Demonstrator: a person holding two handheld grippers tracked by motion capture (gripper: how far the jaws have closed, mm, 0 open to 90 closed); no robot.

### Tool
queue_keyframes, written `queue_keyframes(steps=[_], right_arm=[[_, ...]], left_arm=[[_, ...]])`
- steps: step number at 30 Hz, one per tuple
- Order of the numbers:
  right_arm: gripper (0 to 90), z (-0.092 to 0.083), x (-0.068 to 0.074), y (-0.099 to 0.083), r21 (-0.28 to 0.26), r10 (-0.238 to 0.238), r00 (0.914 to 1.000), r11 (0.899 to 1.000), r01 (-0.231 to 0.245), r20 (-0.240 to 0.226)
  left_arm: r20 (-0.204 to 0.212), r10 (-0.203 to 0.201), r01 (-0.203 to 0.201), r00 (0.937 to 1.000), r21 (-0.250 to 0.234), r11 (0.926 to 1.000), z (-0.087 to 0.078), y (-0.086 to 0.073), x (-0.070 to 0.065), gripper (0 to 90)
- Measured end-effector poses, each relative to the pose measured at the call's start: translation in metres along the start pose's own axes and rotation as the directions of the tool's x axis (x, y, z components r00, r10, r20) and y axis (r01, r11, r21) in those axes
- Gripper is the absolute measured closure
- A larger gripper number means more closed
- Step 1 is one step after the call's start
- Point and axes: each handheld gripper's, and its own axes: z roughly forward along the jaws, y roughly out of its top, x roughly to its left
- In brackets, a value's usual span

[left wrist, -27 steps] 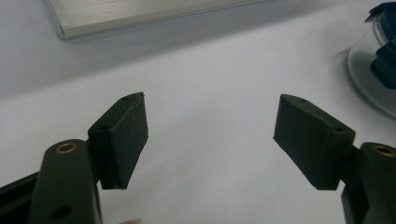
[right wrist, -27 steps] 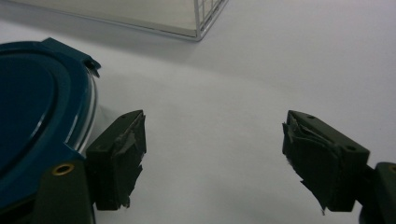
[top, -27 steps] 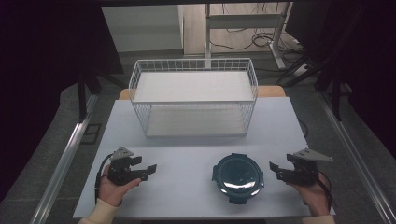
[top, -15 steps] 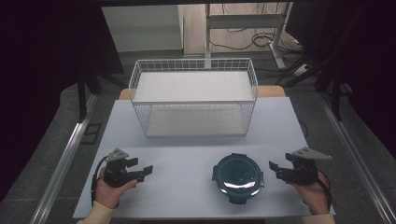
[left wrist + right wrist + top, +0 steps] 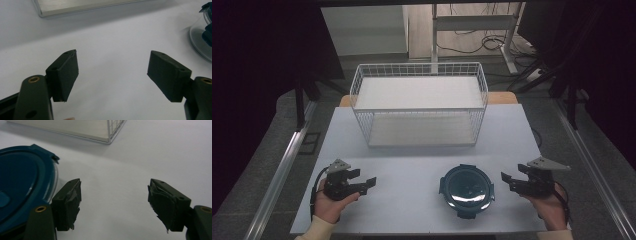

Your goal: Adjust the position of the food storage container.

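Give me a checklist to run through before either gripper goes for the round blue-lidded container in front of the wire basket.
1. Left gripper open with nothing between the jaws: ok.
2. Right gripper open and empty: ok.
3. Container standing flat on the table, apart from both grippers: ok.
4. Lid seated on the container: looks on; whether its clips are locked, cannot tell.
5. Wire basket empty, top open: ok.
6. Pads on the right gripper's fingers sound: not ok, the edges look frayed.
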Motion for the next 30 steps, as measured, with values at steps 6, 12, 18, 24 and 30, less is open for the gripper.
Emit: queue_keyframes(steps=[6,12,18,24,30], right_arm=[[32.8,-0.020,0.009,0.008,0.000,-0.021,0.9994,1.000,0.021,-0.028],[45.5,-0.030,0.020,0.010,0.022,-0.060,0.9945,0.998,0.062,-0.086],[74.5,-0.033,0.029,0.011,0.064,-0.096,0.9906,0.993,0.102,-0.098],[89.4,-0.041,0.036,0.009,0.094,-0.156,0.9785,0.981,0.169,-0.135],[89.6,-0.044,0.045,0.001,0.141,-0.186,0.9660,0.967,0.213,-0.179]], left_arm=[[-0.003,-0.001,0.001,1.0000,0.002,1.0000,0.000,-0.001,0.001,24.6],[-0.004,-0.001,0.001,1.0000,0.008,1.0000,0.002,-0.001,0.000,24.4],[-0.002,0.004,-0.004,1.0000,0.016,0.9999,0.004,-0.002,-0.002,24.3],[-0.009,0.015,-0.015,0.9998,0.017,0.9998,0.003,-0.001,-0.006,23.9],[0.013,0.002,-0.002,0.9999,0.020,0.9998,0.004,-0.001,-0.006,23.9]])
